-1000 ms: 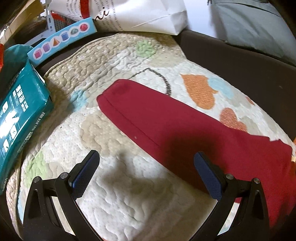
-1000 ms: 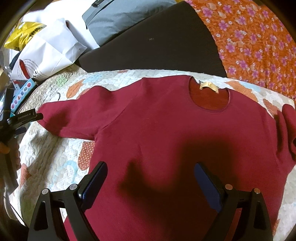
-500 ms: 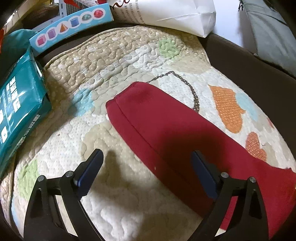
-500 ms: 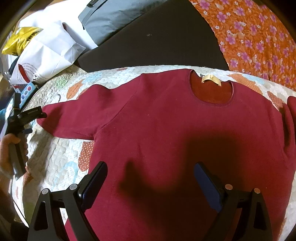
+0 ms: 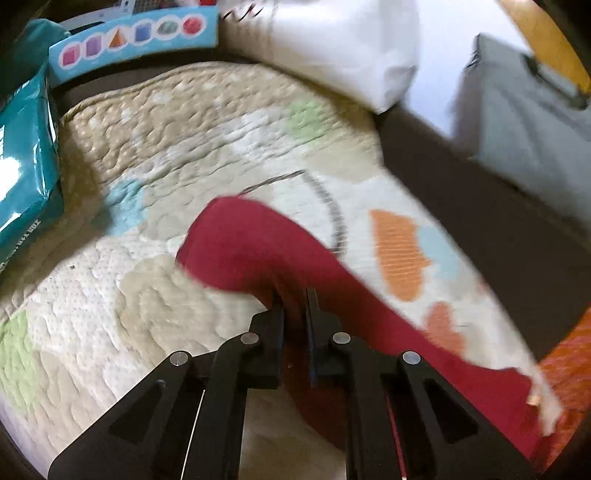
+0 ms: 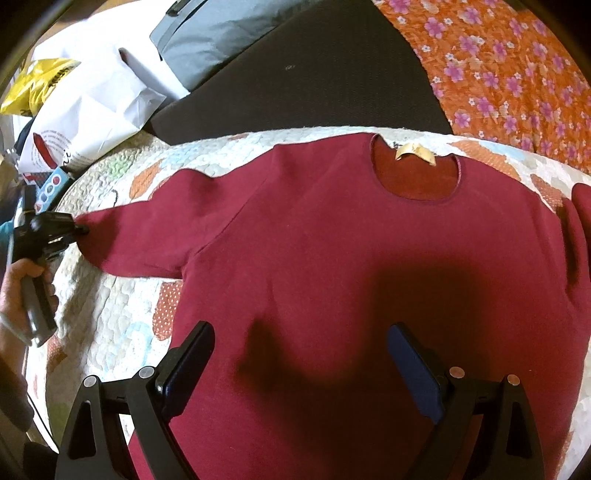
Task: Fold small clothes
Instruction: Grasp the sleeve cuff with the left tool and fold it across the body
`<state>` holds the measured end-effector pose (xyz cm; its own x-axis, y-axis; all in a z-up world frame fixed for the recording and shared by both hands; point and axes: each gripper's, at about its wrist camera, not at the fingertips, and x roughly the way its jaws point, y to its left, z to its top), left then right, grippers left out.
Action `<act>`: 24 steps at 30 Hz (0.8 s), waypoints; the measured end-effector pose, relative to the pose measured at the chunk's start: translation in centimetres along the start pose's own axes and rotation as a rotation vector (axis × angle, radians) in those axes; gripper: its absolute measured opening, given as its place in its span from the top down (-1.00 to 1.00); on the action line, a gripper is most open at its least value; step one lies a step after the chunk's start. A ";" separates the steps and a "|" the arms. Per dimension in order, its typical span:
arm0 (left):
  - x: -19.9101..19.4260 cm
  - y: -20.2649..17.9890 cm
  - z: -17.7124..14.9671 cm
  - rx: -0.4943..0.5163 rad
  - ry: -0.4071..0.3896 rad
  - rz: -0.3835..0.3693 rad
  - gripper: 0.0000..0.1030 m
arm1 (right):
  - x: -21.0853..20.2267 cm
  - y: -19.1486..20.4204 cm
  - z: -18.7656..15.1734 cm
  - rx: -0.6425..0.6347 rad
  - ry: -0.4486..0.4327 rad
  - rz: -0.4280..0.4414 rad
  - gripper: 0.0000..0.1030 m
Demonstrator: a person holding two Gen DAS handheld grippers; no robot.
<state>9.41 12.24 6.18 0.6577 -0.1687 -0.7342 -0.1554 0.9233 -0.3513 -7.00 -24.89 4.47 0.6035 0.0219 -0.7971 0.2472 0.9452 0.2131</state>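
A dark red sweater [image 6: 351,266] lies face up and spread flat on a quilted mat [image 6: 110,306] with pastel patches, its neckline and tan label [image 6: 415,151] at the far side. The left gripper [image 5: 293,295] has just been closing, and its fingers now pinch the cuff end of the sweater's sleeve [image 5: 251,251], the cloth bunched between them. The right gripper [image 6: 299,354] hovers over the sweater's lower body with its fingers spread wide, nothing between them, and casts a shadow on the cloth. Around the sweater: a teal package [image 5: 26,166] and a light blue box with coloured shapes [image 5: 133,35] beyond the pinched cuff, a white paper bag [image 6: 92,110] and a grey cushion [image 6: 221,40] past the mat's far edge, and an orange flowered cloth [image 6: 498,74] beyond the neckline.
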 end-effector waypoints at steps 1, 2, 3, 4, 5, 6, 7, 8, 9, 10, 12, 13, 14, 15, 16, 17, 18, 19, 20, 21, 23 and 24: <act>-1.0 -0.9 0.0 0.017 -0.014 -0.034 0.85 | -0.2 -0.2 0.1 0.003 -0.005 0.000 -0.82; -1.9 -2.1 -0.1 0.043 -0.024 -0.068 0.85 | -0.4 -0.3 0.1 0.006 -0.009 0.001 -0.82; -2.6 -2.9 -0.2 0.060 -0.028 -0.093 0.85 | -0.6 -0.4 0.2 0.009 -0.014 0.002 -0.82; -3.2 -3.8 -0.4 0.073 -0.030 -0.121 0.85 | -0.9 -0.5 0.3 0.013 -0.018 0.002 -0.82; -4.1 -5.2 -0.9 0.088 -0.026 -0.160 0.86 | -1.2 -0.7 0.4 0.019 -0.021 0.002 -0.82; -4.6 -6.1 -1.2 0.105 -0.023 -0.186 0.86 | -1.5 -0.8 0.4 0.021 -0.021 0.006 -0.82; -5.3 -7.3 -1.8 0.131 -0.021 -0.211 0.86 | -1.9 -1.0 0.5 0.022 -0.027 0.009 -0.82; -6.1 -9.2 -2.9 0.180 -0.016 -0.239 0.86 | -2.1 -1.1 0.5 0.019 -0.031 0.007 -0.82; -6.5 -10.5 -3.7 0.213 -0.009 -0.258 0.86 | -2.4 -1.3 0.6 0.016 -0.037 0.002 -0.82; -6.9 -12.2 -4.8 0.253 0.006 -0.289 0.86 | -2.9 -1.7 0.8 0.013 -0.049 -0.011 -0.82; -7.5 -14.9 -7.6 0.316 0.044 -0.336 0.86 | -3.4 -2.5 1.1 0.025 -0.065 -0.026 -0.82; -7.5 -16.3 -9.3 0.354 0.072 -0.358 0.86 | -3.8 -3.3 1.3 0.048 -0.076 -0.030 -0.82; -7.2 -17.8 -10.9 0.389 0.106 -0.379 0.86 | -3.9 -3.9 1.4 0.066 -0.081 -0.029 -0.82; -6.7 -18.8 -12.2 0.414 0.135 -0.390 0.86 | -4.0 -4.6 1.5 0.085 -0.083 -0.026 -0.82; -6.1 -20.0 -13.9 0.451 0.166 -0.395 0.86 | -4.0 -5.3 1.6 0.109 -0.083 -0.024 -0.82; -5.5 -21.0 -15.4 0.484 0.184 -0.392 0.86 | -4.0 -6.0 1.7 0.135 -0.083 -0.021 -0.82; -5.1 -21.4 -16.4 0.503 0.199 -0.391 0.86 | -3.9 -6.7 1.7 0.158 -0.081 -0.018 -0.82; -4.2 -22.0 -17.5 0.533 0.237 -0.400 0.85 | -3.9 -7.1 1.8 0.169 -0.080 -0.015 -0.82; -3.8 -22.2 -18.0 0.551 0.267 -0.405 0.83 | -3.8 -7.6 1.8 0.185 -0.074 -0.014 -0.82; -3.5 -22.5 -18.4 0.570 0.299 -0.402 0.71 | -3.7 -8.0 1.8 0.195 -0.069 -0.016 -0.82; -4.1 -22.6 -18.2 0.598 0.319 -0.422 0.57 | -3.6 -8.8 1.7 0.219 -0.055 -0.014 -0.82; -4.6 -22.5 -18.2 0.599 0.310 -0.435 0.44 | -3.6 -9.1 1.6 0.236 -0.055 -0.008 -0.82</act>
<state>-3.50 -13.98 6.87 0.3201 -0.5631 -0.7618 0.5480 0.7660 -0.3360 -10.18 -34.12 6.31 0.6394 -0.0086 -0.7688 0.4180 0.8431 0.3382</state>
